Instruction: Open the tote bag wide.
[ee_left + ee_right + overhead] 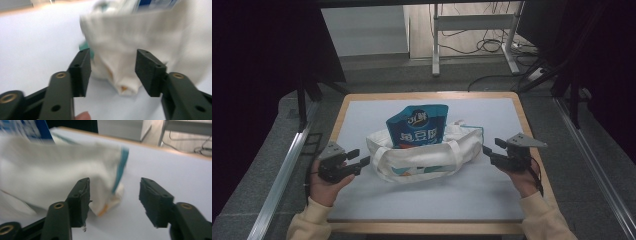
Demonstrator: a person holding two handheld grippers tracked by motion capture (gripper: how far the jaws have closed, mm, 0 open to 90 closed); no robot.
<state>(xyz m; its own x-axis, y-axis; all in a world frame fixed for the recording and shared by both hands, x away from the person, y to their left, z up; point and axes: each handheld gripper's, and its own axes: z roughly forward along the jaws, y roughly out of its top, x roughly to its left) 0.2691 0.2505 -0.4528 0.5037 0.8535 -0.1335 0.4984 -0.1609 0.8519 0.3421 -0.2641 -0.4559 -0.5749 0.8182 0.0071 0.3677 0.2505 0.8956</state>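
A white cloth tote bag (424,155) lies in the middle of the table, with a blue pouch (417,127) standing up out of its mouth. My left gripper (360,156) is open just off the bag's left end, and a bag corner (125,85) lies between its jaws, untouched. At the bag's right end my right gripper (492,146) is open too. There the bag's corner with a teal trim (120,170) sits just ahead of the jaws, nearer the left one. The left gripper (112,72) and right gripper (113,197) hold nothing.
The table has a pale blue-white top (427,200) with a wooden rim (427,95). Behind it stand a metal desk frame (472,35) and loose cables on the floor (492,47). Metal rails (282,175) run along both sides.
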